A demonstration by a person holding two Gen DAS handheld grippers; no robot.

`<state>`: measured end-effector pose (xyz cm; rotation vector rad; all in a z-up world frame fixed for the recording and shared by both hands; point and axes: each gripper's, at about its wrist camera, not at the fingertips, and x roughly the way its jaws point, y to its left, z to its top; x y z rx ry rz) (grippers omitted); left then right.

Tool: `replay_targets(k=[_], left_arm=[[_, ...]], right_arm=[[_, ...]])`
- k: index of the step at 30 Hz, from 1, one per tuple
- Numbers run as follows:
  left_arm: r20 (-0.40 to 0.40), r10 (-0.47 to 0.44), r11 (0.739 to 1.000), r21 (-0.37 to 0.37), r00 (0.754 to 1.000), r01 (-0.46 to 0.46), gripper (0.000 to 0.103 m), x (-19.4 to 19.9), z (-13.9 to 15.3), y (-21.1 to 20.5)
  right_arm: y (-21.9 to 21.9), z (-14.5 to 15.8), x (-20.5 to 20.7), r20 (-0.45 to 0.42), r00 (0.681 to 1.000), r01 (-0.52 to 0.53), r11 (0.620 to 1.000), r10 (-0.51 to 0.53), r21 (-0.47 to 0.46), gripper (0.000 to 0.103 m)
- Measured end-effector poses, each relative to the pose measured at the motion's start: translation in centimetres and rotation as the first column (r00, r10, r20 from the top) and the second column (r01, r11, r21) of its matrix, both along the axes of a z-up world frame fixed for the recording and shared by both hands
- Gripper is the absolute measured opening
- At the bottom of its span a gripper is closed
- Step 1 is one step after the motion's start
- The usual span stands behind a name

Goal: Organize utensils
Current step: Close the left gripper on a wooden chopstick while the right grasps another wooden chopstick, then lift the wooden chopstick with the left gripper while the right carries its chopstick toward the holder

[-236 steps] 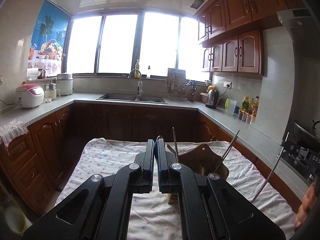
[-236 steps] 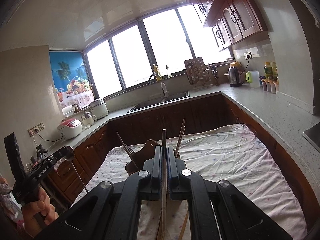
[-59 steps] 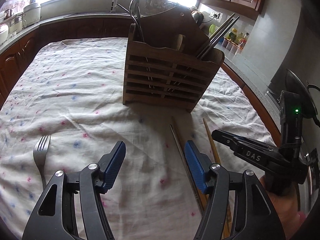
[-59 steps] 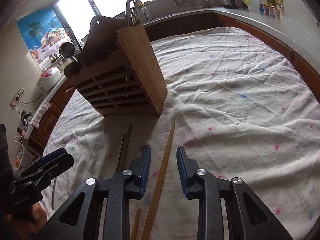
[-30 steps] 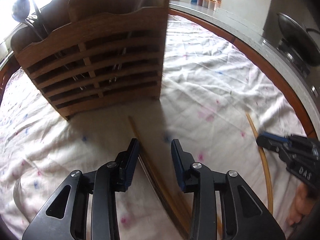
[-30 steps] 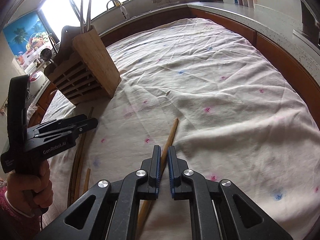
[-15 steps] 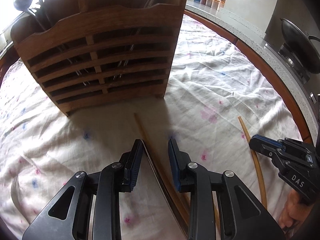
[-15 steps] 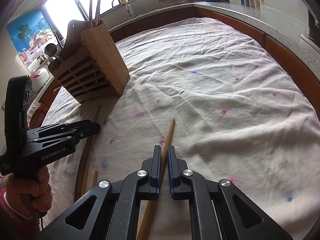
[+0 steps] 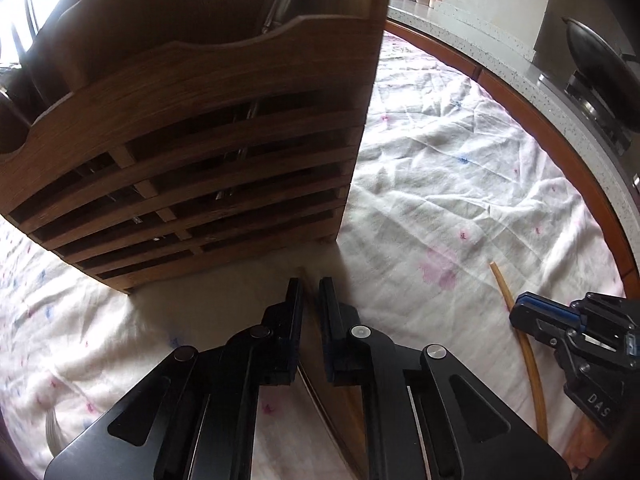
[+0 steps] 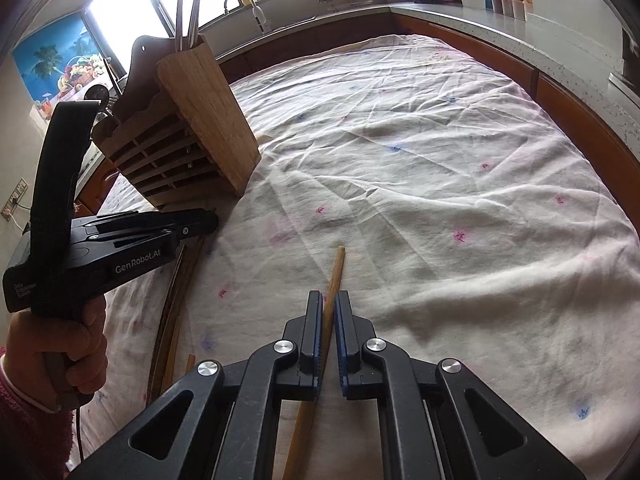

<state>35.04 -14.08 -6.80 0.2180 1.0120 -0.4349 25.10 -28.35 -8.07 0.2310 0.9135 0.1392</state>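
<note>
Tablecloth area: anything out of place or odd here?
Yes: chopsticks lie loose on the tablecloth instead of standing in the wooden holder. The right gripper pinches a light one; the left gripper has just closed on a darker one. Nothing spilled or broken.

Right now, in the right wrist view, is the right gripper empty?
No: the right gripper is shut on a light wooden chopstick that lies on the tablecloth and sticks out past its fingertips.

Daylight glares through the windows [image 10: 132, 12], blown out white; fisheye bends the edges, dark vignetted corners.
</note>
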Motion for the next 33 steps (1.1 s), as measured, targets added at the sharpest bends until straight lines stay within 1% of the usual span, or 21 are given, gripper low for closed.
replay_targets(k=[4,11,20,21,23,24,33], left_arm=[[0.01,0.011,0.999,-0.037,1.0,-0.011,0.004,-1.0,0.5,0.9],[0.044,0.043,0.99,-0.136,0.998,-0.037,0.004,-3.7,3.2,4.6],[0.121,0.09,0.969,-0.241,0.989,-0.058,0.004,-8.1,7.5,9.2],[0.129,0.094,0.966,-0.25,0.987,-0.059,0.004,-8.3,7.8,8.5],[0.143,0.103,0.962,-0.265,0.984,-0.062,0.004,-9.1,8.8,9.6],[0.15,0.11,0.96,-0.274,0.982,-0.066,0.004,-9.1,9.0,9.3],[0.206,0.157,0.94,-0.331,0.966,-0.082,0.004,-13.0,11.5,11.7]], right_arm=[[0.4,0.2,0.2,0.007,1.0,-0.006,0.999,0.006,-0.031,0.006],[0.7,1.1,-0.6,0.034,0.999,-0.017,0.999,0.018,-0.028,0.005],[1.3,4.3,-2.5,0.11,0.994,-0.024,1.0,0.025,-0.009,0.005],[1.4,4.7,-2.7,0.12,0.992,-0.025,1.0,0.026,-0.009,0.005],[1.7,5.4,-3.2,0.137,0.99,-0.031,0.999,0.033,-0.011,0.005],[1.9,5.8,-3.5,0.146,0.989,-0.033,0.999,0.034,-0.011,0.005],[3.1,8.8,-5.5,0.228,0.972,-0.051,0.999,0.052,-0.01,0.005]])
